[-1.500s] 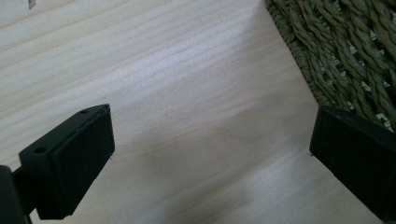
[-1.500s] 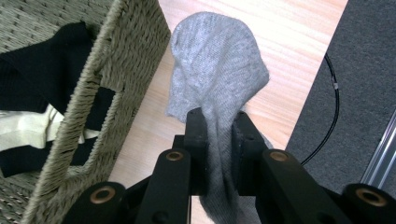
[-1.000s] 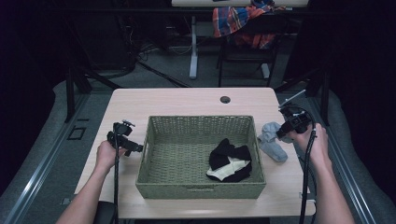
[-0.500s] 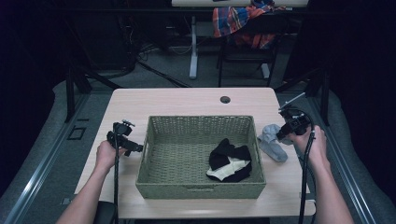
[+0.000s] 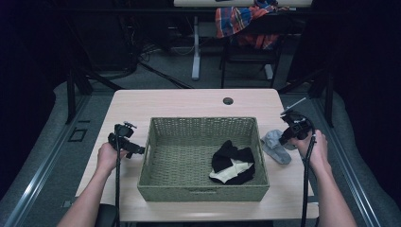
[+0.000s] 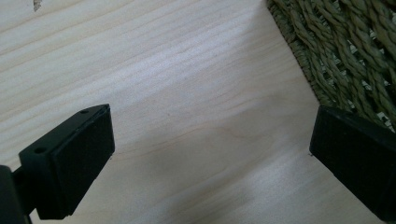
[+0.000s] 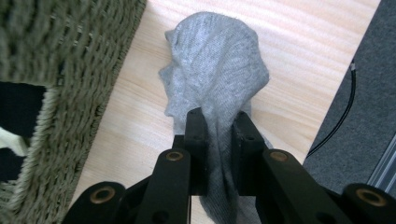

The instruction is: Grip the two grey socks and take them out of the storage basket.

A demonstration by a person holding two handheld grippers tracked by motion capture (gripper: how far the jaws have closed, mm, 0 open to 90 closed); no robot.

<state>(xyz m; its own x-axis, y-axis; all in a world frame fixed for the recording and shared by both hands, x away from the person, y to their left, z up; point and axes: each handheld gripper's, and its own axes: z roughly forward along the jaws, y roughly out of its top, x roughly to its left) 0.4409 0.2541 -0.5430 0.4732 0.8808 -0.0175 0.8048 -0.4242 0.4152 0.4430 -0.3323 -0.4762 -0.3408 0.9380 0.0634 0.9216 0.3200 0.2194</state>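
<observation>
A grey sock (image 5: 275, 145) lies on the table just right of a woven green basket (image 5: 156, 146). My right gripper (image 5: 285, 137) is shut on one end of that sock. In the right gripper view its jaws pinch the grey sock (image 7: 219, 79), which trails away from them onto the wood beside the basket wall (image 7: 70, 56). Inside the basket lies a bundle of black and cream socks (image 5: 232, 162). My left gripper (image 5: 137, 149) rests by the basket's left wall. In the left gripper view its pads (image 6: 79, 158) stand wide apart over bare wood.
The light wooden table (image 5: 189, 106) has a round cable hole (image 5: 228, 100) near its far edge. A chair with a plaid cloth (image 5: 241, 19) stands beyond the table. Grey floor (image 7: 369, 84) runs along the table's right edge.
My right gripper has sunk slightly toward the table with the grey sock in it. The left hand has stayed in place.
</observation>
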